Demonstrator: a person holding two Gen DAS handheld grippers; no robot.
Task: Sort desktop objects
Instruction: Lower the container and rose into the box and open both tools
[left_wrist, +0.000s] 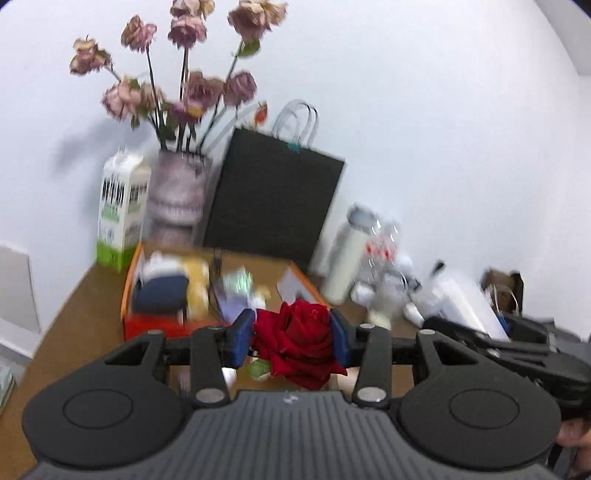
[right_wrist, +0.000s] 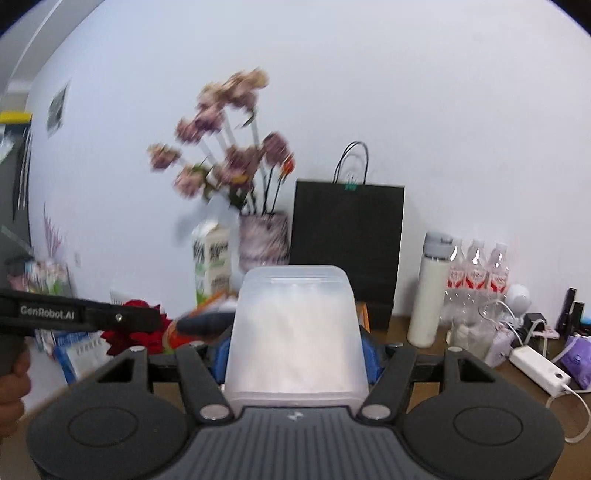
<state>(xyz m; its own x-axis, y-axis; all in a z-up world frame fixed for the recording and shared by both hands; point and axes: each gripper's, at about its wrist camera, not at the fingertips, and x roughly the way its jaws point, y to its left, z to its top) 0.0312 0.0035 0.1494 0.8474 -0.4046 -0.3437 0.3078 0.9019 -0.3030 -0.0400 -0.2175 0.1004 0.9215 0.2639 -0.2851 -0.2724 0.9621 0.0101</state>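
Note:
My left gripper (left_wrist: 291, 338) is shut on a red rose (left_wrist: 299, 343) and holds it above the brown desk, in front of an orange box (left_wrist: 127, 295) full of small items. My right gripper (right_wrist: 295, 354) is shut on a translucent white plastic container (right_wrist: 295, 332), held up in front of the camera. In the right wrist view the left gripper's body (right_wrist: 74, 317) shows at the left with the rose (right_wrist: 136, 332) beside it. In the left wrist view the right gripper's body (left_wrist: 517, 354) shows at the right.
Along the wall stand a milk carton (left_wrist: 120, 210), a vase of dried pink flowers (left_wrist: 177, 195), a black paper bag (left_wrist: 273, 203), a white thermos (right_wrist: 428, 291) and water bottles (right_wrist: 476, 269). A white charger with cables (right_wrist: 539, 369) and small items lie at the right.

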